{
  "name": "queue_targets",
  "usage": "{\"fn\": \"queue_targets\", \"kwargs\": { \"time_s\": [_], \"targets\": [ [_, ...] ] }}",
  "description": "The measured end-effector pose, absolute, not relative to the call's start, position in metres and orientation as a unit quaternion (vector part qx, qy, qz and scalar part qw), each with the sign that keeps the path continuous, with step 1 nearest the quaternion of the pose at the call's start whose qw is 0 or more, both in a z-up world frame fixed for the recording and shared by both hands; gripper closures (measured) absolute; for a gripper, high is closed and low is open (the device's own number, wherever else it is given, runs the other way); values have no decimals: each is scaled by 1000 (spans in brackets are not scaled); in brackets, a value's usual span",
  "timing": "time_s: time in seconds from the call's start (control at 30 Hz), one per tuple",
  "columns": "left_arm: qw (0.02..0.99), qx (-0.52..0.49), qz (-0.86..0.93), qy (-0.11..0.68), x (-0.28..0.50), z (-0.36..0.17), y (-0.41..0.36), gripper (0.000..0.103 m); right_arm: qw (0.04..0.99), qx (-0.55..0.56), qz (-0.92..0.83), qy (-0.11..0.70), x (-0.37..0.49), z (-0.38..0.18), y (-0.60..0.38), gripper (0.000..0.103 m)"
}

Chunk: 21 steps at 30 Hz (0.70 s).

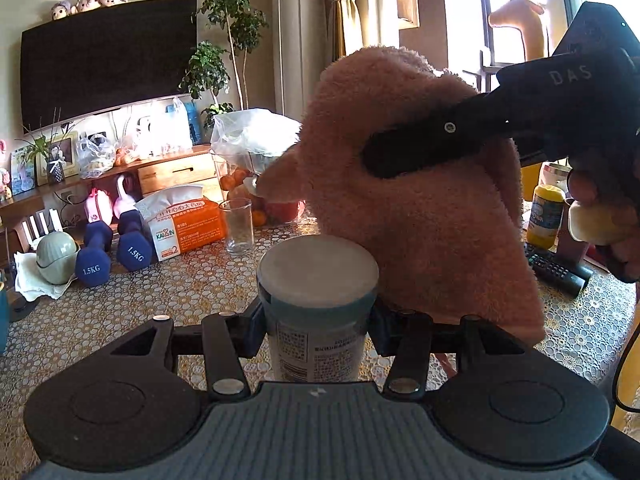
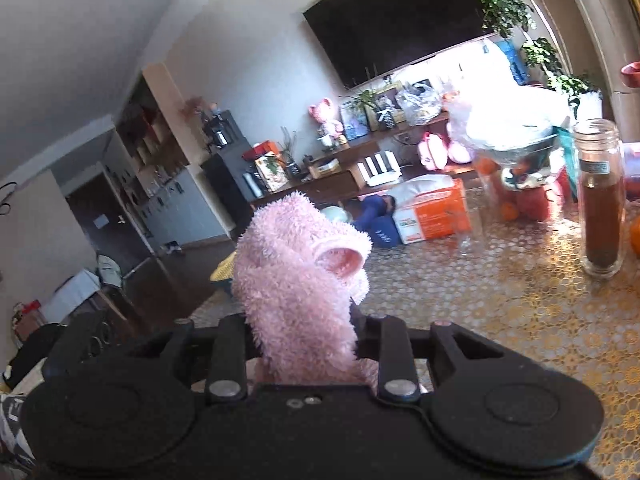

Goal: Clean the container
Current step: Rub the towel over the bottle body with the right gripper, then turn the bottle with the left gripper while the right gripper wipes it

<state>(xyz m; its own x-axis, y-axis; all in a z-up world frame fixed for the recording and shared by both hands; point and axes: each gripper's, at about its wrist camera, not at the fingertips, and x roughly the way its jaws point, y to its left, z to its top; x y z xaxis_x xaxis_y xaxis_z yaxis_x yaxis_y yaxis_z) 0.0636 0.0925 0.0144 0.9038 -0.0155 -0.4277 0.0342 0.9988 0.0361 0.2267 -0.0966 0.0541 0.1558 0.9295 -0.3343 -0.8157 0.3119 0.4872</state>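
The right gripper (image 2: 306,344) clamps a fluffy pink cloth (image 2: 296,276) above the patterned table (image 2: 500,320).

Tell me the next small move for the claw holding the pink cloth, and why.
Probably lower the right claw leftward so the pink cloth meets the container lid. The left claw grips the container upright, and the cloth hangs just beside and above it.

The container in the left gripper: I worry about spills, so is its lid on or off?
On. The container, held upright in the left gripper, has its grey lid sitting flat across the top.
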Motion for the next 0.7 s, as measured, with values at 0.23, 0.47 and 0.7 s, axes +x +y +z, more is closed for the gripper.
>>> {"fn": "queue_targets", "kwargs": {
  "time_s": [0.23,0.47,0.7],
  "targets": [
    [974,17,-8,224,36,12,93,54,736,54,605,298,188,48,-62,75],
    [975,6,-6,220,32,11,99,54,733,115,577,341,215,21,-59,75],
    [976,8,-15,216,31,9,103,54,693,166,563,419,238,-36,-50,75]
  ]
}}
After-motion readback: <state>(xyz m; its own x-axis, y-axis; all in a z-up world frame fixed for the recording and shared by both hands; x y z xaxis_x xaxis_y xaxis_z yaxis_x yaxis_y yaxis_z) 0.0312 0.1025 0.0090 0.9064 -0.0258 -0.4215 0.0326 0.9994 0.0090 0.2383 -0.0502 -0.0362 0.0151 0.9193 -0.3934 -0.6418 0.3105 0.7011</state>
